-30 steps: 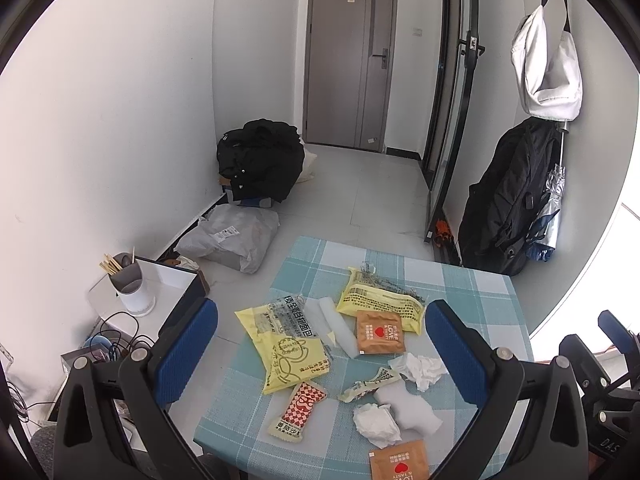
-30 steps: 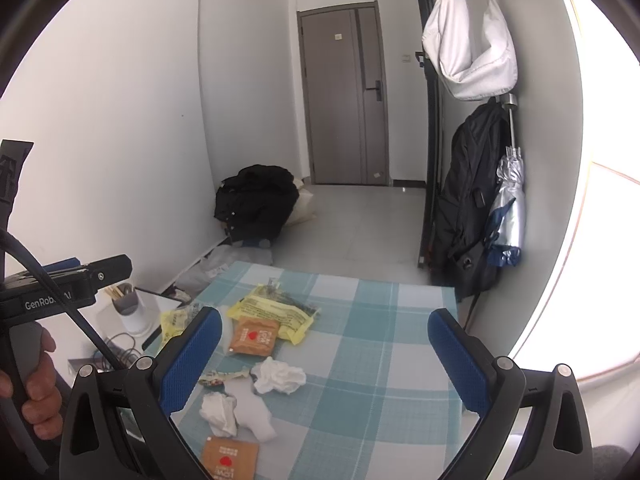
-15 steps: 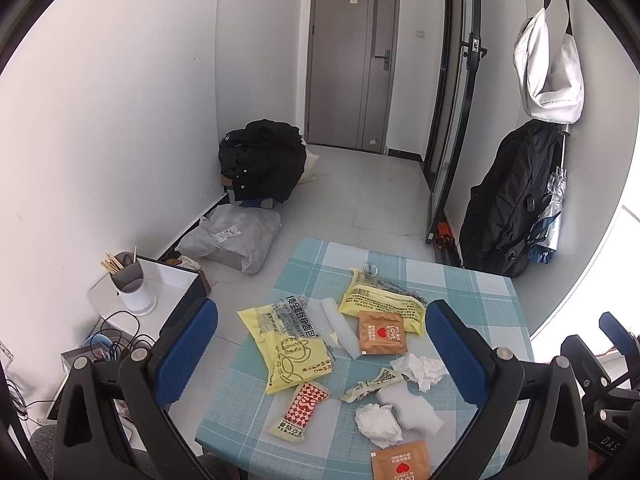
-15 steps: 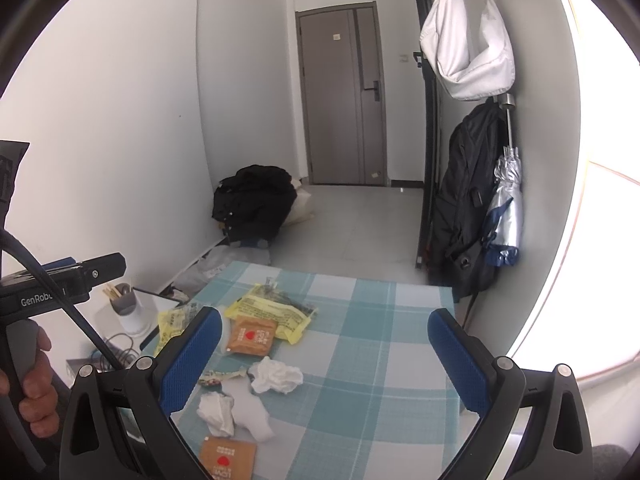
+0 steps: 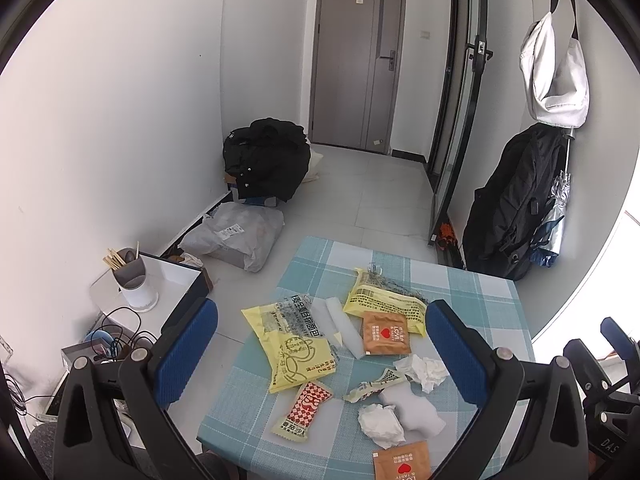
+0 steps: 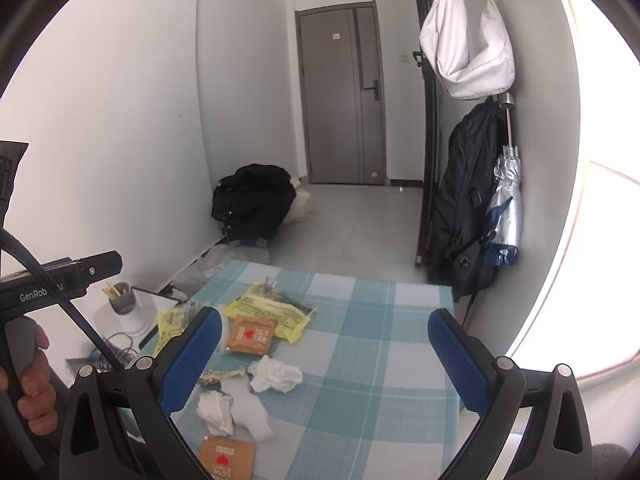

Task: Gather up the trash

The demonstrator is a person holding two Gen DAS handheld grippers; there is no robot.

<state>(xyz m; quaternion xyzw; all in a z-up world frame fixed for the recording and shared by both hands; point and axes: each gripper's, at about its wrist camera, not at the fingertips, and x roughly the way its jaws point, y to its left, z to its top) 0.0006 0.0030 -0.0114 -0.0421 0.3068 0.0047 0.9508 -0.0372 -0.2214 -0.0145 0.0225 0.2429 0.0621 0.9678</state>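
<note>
Litter lies on a teal checked table: two yellow wrappers, two brown heart sachets, a red-checked snack packet, crumpled white tissues and a white foam piece. My left gripper hovers open high above the wrappers, holding nothing. My right gripper is open too, above the tissue and a brown sachet.
A white side stand with a chopstick cup and cables sits left of the table. A grey parcel bag and a black coat pile lie on the floor. A black backpack hangs on the right wall.
Both views have shifted only slightly; the table litter sits a touch lower and nearer. Nothing on the table has moved, and both grippers stay open.
</note>
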